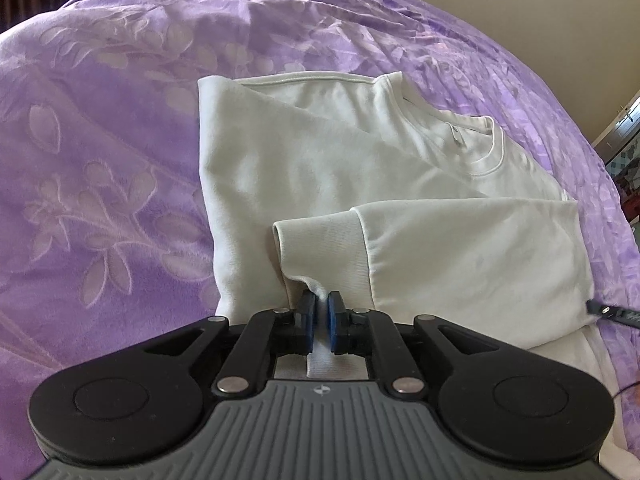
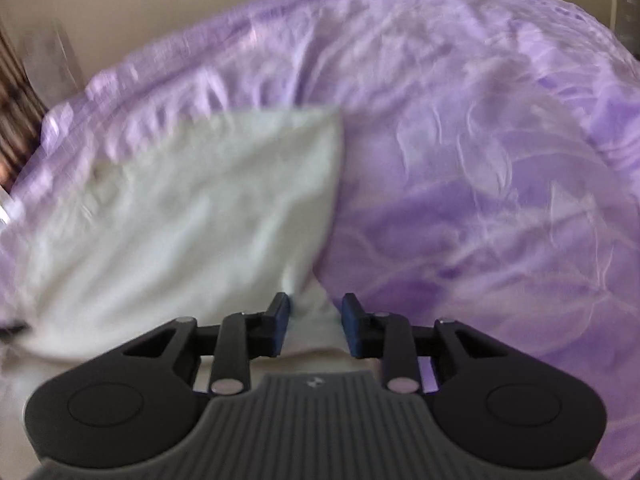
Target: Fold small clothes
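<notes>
Left tool (image 1: 319,312), white sweatshirt (image 1: 320,152), purple bedspread (image 1: 100,140)

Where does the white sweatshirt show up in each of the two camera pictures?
Left wrist view: the white sweatshirt fills the centre and right, neckline at upper right, a cuffed sleeve folded across it just ahead of the left gripper.
Right wrist view: blurred, it fills the left and centre, its edge reaching between the fingers of the right gripper.
Shared landmark: the purple patterned bedspread beneath it in both.
</notes>
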{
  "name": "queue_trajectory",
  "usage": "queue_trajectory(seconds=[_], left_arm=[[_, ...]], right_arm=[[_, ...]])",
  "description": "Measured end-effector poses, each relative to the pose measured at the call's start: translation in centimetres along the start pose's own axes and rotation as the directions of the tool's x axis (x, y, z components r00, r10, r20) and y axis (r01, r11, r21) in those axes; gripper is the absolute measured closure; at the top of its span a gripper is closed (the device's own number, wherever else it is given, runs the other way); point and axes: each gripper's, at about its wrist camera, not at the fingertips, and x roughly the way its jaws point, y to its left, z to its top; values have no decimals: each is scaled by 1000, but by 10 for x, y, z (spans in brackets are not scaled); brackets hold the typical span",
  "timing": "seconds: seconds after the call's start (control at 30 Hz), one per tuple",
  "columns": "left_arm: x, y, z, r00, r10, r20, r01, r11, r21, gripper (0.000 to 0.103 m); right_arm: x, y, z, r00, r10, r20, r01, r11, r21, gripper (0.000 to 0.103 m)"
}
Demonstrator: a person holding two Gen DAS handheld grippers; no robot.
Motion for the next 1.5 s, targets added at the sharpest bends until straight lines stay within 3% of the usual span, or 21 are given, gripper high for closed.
queue_trajectory(seconds=[0.07,0.13,0.17,0.23,0.27,0.37,0.53,0.67,0.8,0.83,0.93,1.0,1.27,1.5], left_arm=[[-1,2,0,1000,-8,3,8,1000,0,90],[-2,3,0,1000,-16,9,16,1000,-3,90],[-2,4,0,1000,-20,12,20,1000,-4,90],[-3,4,-1,1000,-20,17,20,1000,-10,89],[-3,3,0,1000,-20,19,21,1000,-9,88],[-6,2,0,999,-23,27,23,1000,-6,82],[-14,2,2,998,14,54,-14,1000,2,75],[-19,7,4,998,29,57,-29,1000,-4,75],[-31,10,4,997,43,69,-45,999,25,75],[-34,11,5,997,40,69,-42,999,30,75],[-48,13,8,996,43,73,-47,998,44,75],[-59,12,9,996,50,78,-55,997,60,75],[-139,-14,0,991,38,128,-64,976,206,75],[-229,-49,-24,986,12,168,-80,910,406,74]], right_arm=[[15,-5,-5,998,-54,-27,54,999,-9,76],[16,-10,-6,999,-44,-24,45,998,33,77],[15,-7,-5,998,-63,-18,63,998,22,84],[10,-5,-2,992,-128,7,128,992,-4,85],[8,-9,0,991,-132,7,132,991,21,103],[2,-22,5,975,-224,8,224,974,35,103],[-27,-13,12,992,-80,98,78,997,21,102],[-21,15,17,996,34,78,-33,999,-18,102],[13,18,20,998,-66,5,66,998,-11,100],[17,14,20,996,-93,1,93,996,8,92],[11,9,23,993,-117,10,117,993,34,93],[-1,11,24,990,-140,21,140,990,2,93],[-100,27,33,993,-80,85,87,993,-79,93],[-223,52,14,990,-43,131,72,970,-232,92]])
